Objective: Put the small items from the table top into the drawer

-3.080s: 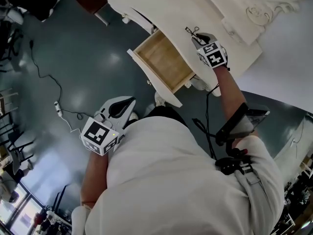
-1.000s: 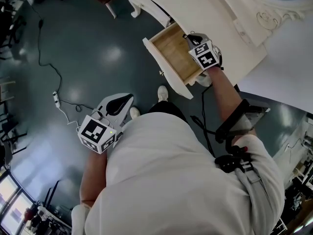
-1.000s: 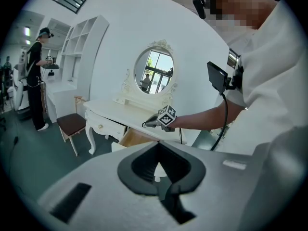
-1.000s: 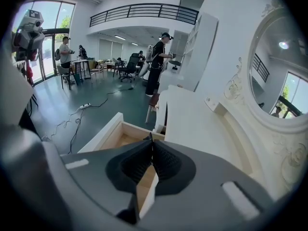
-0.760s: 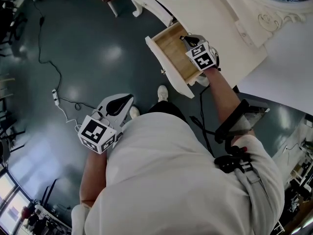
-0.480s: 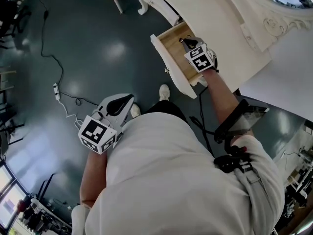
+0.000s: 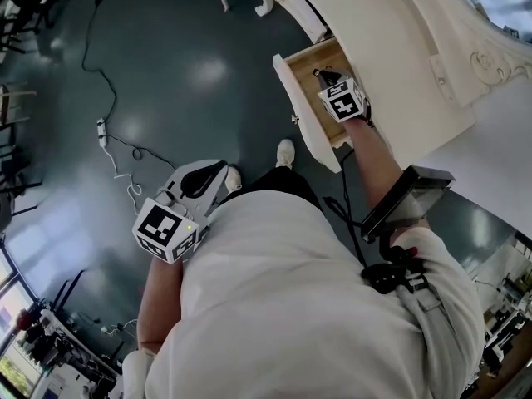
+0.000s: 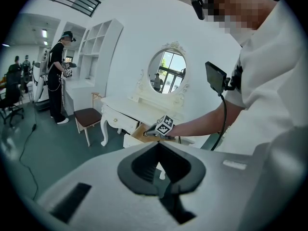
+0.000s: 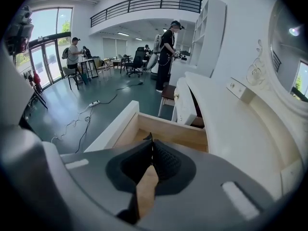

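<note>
The white dressing table [image 7: 374, 32] has its wooden drawer [image 7: 312, 61] pulled open. My right gripper [image 7: 320, 75] hangs over the drawer's inside, shut on a small black item [image 7: 317, 73] whose dark tip sticks out past the jaws. In the right gripper view that gripper [image 9: 150, 141] points into the drawer [image 9: 168, 129], its pads pinched together on the small black item [image 9: 146, 137]. My left gripper [image 7: 221, 170] is held low by the person's body, far from the table, shut and empty. From the left gripper view, my left gripper [image 8: 159, 146] faces the table and drawer [image 8: 139, 133].
A cable and power strip [image 7: 101, 131] trail across the dark floor to the left. The person's shoe [image 7: 285, 150] stands just in front of the drawer. A brown stool [image 8: 89, 117] sits left of the table, an oval mirror [image 8: 166, 71] above it. Another person [image 8: 60, 76] stands far back.
My right gripper has carried the small black item from the table top to above the open drawer. The left gripper has stayed where it was.
</note>
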A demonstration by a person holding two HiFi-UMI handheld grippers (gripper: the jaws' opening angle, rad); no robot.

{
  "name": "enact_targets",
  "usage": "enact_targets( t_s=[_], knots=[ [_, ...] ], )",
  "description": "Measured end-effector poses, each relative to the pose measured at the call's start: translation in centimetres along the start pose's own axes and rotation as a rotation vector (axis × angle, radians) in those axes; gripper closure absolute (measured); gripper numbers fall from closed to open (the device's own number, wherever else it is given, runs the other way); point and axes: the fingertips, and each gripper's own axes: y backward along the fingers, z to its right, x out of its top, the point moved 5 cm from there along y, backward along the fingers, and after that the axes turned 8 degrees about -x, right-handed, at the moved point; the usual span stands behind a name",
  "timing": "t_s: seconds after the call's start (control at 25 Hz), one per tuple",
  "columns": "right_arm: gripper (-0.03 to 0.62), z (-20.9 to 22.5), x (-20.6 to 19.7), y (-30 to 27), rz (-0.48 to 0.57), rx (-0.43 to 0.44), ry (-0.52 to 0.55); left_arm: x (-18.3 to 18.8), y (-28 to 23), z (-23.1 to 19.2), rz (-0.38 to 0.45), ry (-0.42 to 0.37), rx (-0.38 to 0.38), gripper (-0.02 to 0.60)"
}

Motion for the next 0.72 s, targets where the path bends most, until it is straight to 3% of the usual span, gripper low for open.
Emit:
enact_targets(
  t_s=[0.36, 0.72],
  knots=[
    [0.580, 0.1, -2.0, -6.6, -0.052, 0.059, 0.025, 0.2, -2.1, -2.1, -0.019, 0.050, 0.071, 0.580],
    [0.580, 0.4, -2.3, -10.9, -0.055, 0.102, 0.039, 0.8, -4.5, -4.5, -0.048, 0.085, 0.078, 0.580]
  ],
)
